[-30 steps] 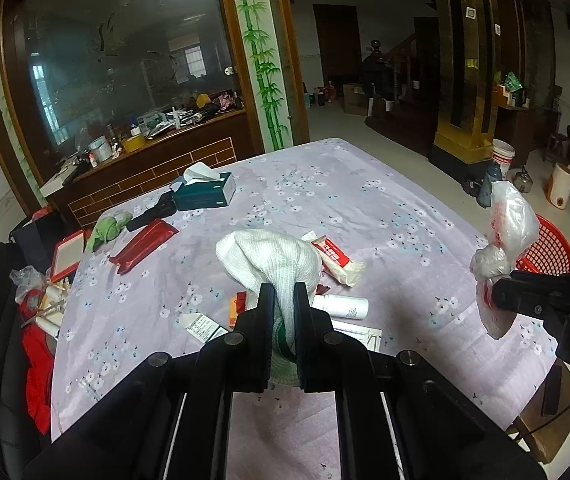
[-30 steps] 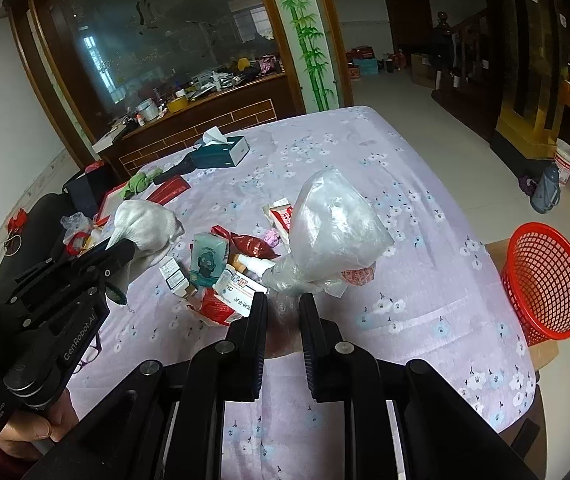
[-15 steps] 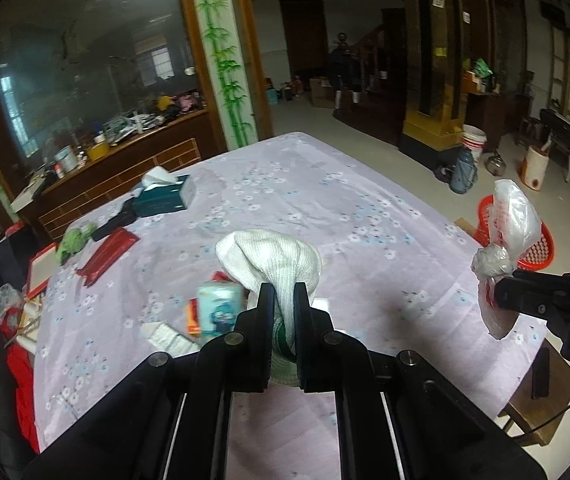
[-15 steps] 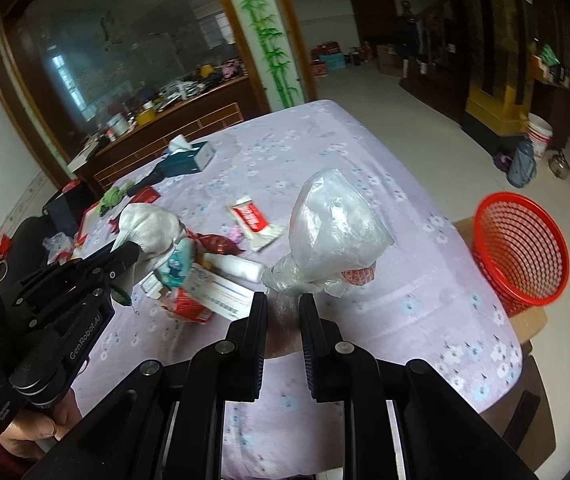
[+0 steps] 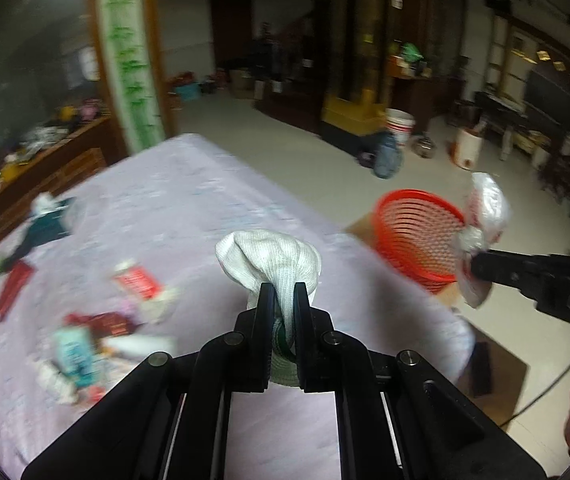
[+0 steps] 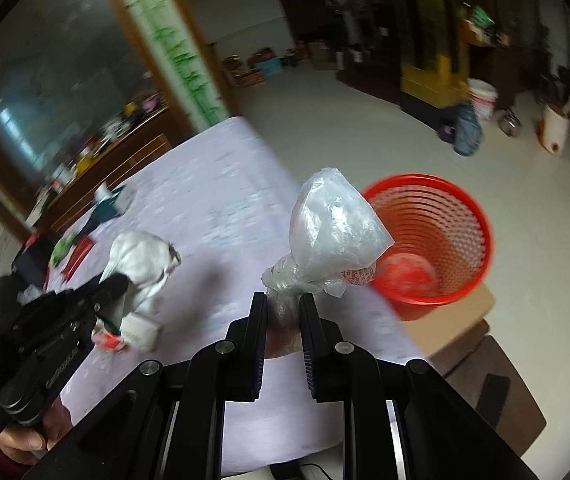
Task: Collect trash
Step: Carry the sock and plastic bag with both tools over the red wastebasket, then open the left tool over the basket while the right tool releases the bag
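Over the bench (image 5: 173, 208) strewn with wrappers (image 5: 137, 284), the left gripper (image 5: 283, 300) is clamped on a white cloth (image 5: 273, 258), the right gripper (image 6: 282, 310) pinches a clear bag (image 6: 335, 228) by its neck, and the red basket (image 6: 437, 200) stands on the floor just beyond the bench's edge.

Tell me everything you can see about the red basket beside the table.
The red basket is round, of plastic mesh with a solid rim, narrowing toward its base. It stands upright and open on a piece of brown cardboard on the floor, just past the table edge. Something pale lies at its bottom. The clear plastic bag in the right claw overlaps its near rim in view; contact is unclear.
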The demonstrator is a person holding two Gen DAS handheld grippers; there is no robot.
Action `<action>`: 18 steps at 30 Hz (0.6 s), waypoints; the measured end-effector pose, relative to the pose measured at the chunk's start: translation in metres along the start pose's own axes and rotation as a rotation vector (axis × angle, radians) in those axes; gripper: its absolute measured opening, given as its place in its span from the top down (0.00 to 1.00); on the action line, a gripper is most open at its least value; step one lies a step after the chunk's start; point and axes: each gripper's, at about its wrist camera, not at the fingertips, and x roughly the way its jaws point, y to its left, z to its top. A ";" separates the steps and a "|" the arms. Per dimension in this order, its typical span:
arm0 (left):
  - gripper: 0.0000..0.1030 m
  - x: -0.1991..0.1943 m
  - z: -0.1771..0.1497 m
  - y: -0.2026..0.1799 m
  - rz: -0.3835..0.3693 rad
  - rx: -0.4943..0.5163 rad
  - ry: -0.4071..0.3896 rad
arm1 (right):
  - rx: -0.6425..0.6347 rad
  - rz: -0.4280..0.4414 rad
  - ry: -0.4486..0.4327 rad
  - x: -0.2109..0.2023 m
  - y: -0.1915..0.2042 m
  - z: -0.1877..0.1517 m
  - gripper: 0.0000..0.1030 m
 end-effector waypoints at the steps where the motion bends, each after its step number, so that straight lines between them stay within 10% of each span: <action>1: 0.92 0.007 0.005 -0.009 -0.026 0.004 0.005 | 0.017 -0.010 0.000 0.000 -0.015 0.004 0.83; 11: 0.92 0.103 0.054 -0.098 -0.257 0.013 0.089 | 0.131 -0.009 0.033 0.027 -0.125 0.050 0.83; 18: 0.89 0.157 0.070 -0.130 -0.245 0.029 0.124 | 0.129 0.003 0.081 0.065 -0.154 0.072 0.81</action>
